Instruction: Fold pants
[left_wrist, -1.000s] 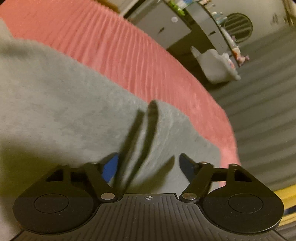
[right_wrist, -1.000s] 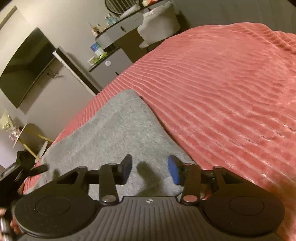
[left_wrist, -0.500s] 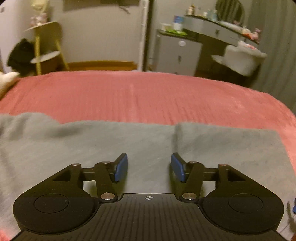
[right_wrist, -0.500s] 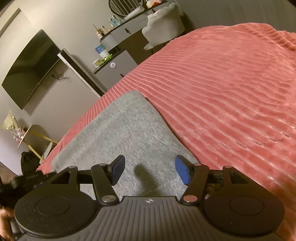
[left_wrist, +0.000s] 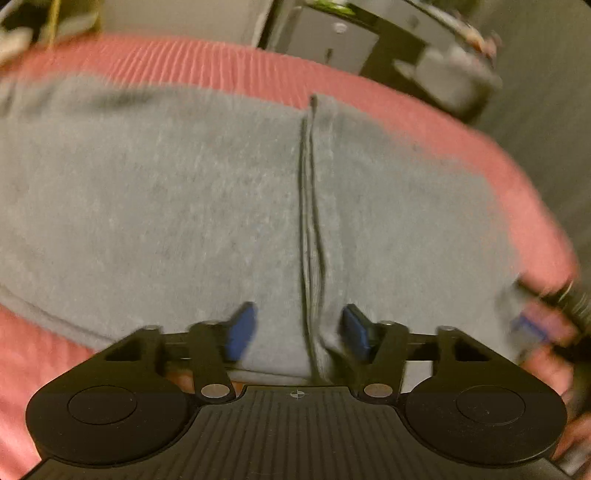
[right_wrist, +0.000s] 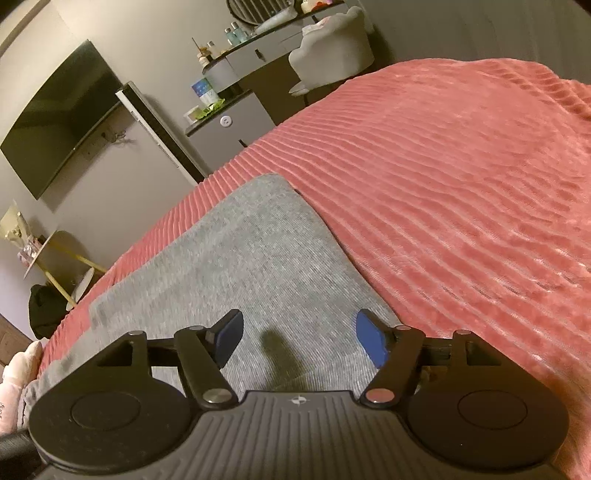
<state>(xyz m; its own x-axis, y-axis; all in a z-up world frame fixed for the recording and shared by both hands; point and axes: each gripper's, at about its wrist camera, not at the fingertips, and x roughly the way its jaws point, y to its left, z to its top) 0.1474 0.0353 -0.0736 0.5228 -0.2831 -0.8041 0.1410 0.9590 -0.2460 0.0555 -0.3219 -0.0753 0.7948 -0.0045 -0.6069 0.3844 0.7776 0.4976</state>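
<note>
Both my tongs released, left gripper (left_wrist: 298, 328) and right gripper (right_wrist: 298, 341) over grey pants (left_wrist: 184, 206). Risk: grabbing one layer only, fold skews.

Grey pants (right_wrist: 236, 258) are seen on a ribbed salmon-pink bedspread (right_wrist: 461, 192), and blue pads (right_wrist: 371, 341) are carried on each black hand-held gripper (right_wrist: 297, 341).

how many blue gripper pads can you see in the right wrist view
2. One blue rubber pad sits on the left finger, the other blue pad on the right finger of the right gripper. Both hang spread apart above the grey knit pants.
</note>
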